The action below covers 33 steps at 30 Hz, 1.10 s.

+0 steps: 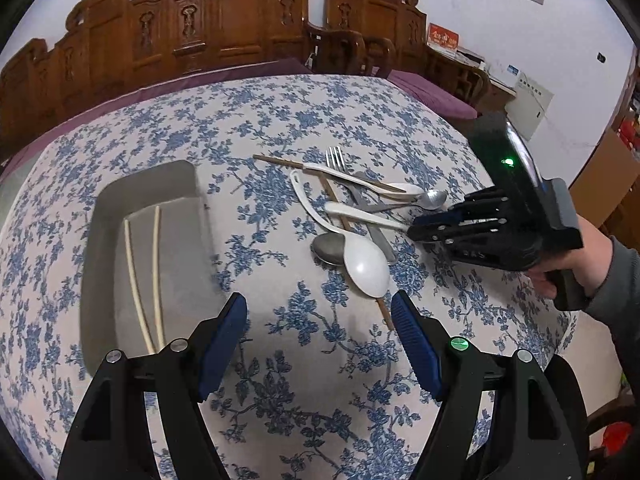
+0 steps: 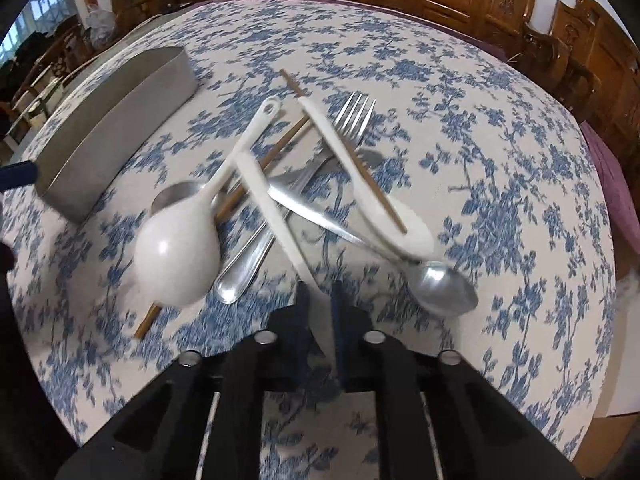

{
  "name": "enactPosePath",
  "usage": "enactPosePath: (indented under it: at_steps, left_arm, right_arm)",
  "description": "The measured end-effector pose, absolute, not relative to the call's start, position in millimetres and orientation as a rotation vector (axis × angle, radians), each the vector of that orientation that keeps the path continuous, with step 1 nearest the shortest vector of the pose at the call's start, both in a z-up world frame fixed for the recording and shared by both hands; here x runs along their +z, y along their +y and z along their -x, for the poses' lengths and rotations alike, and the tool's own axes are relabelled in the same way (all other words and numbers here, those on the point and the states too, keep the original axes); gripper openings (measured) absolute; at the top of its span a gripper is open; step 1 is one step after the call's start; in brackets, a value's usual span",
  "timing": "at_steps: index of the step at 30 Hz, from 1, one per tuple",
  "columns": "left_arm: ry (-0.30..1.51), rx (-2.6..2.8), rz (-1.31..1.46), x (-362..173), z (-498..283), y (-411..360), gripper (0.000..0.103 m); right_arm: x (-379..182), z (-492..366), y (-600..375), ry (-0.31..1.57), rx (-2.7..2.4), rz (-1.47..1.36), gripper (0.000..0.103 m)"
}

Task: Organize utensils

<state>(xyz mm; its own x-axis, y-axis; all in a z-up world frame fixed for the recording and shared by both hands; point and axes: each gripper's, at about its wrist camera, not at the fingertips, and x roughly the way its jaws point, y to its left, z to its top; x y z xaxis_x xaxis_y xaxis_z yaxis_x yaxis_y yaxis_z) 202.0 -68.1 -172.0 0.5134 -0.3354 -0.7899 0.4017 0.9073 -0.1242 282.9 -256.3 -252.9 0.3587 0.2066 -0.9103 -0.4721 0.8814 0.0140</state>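
White plastic fills the right gripper (image 2: 320, 292), clenched on the handle of a white knife (image 2: 276, 216) low in the frame's centre, amid the utensil pile (image 1: 352, 216) at centre right. Lower down, the left gripper (image 1: 320, 332) gapes empty; the grey tray (image 1: 152, 184) at left holds two pale chopsticks (image 1: 146, 280).

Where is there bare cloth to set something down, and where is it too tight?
Free: the tablecloth under the open left gripper, between the grey tray and the utensil pile; also the far cloth beyond the fork. Crowded: the pile itself, where the right gripper is shut on a white utensil.
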Motion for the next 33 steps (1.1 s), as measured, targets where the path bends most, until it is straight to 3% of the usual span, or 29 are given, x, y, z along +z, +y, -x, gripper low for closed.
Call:
enactPosePath:
  at_steps: [11, 13, 15, 18, 26, 29, 33]
  left_arm:
    - [0.956, -0.447, -0.093, -183, -203, -80, 0.071]
    - [0.958, -0.446, -0.094, -183, -204, -80, 0.071]
    - [0.96, -0.444, -0.095, -184, -205, -81, 0.071]
    - [0.965, -0.439, -0.1, -186, -208, -81, 0.071]
    - [0.992, -0.43, -0.082, -194, -218, -83, 0.071]
    - [1.002, -0.426, -0.066, -194, -224, -86, 0.071]
    - [1.011, -0.422, -0.056, -195, -234, -92, 0.071]
  right_arm:
    - [-246, -267, -259, 1.082, 0.472, 0.255, 0.002]
    - [-242, -270, -258, 1.063, 0.463, 0.265, 0.009]
    - [-241, -277, -254, 1.062, 0.467, 0.278, 0.025]
    - [-247, -287, -247, 1.084, 0.475, 0.304, 0.03]
    - [-256, -298, -245, 1.116, 0.506, 0.289, 0.028]
    - [-255, -295, -247, 1.127, 0.508, 0.269, 0.008]
    - [-255, -281, -251, 1.139, 0.521, 0.245, 0.007]
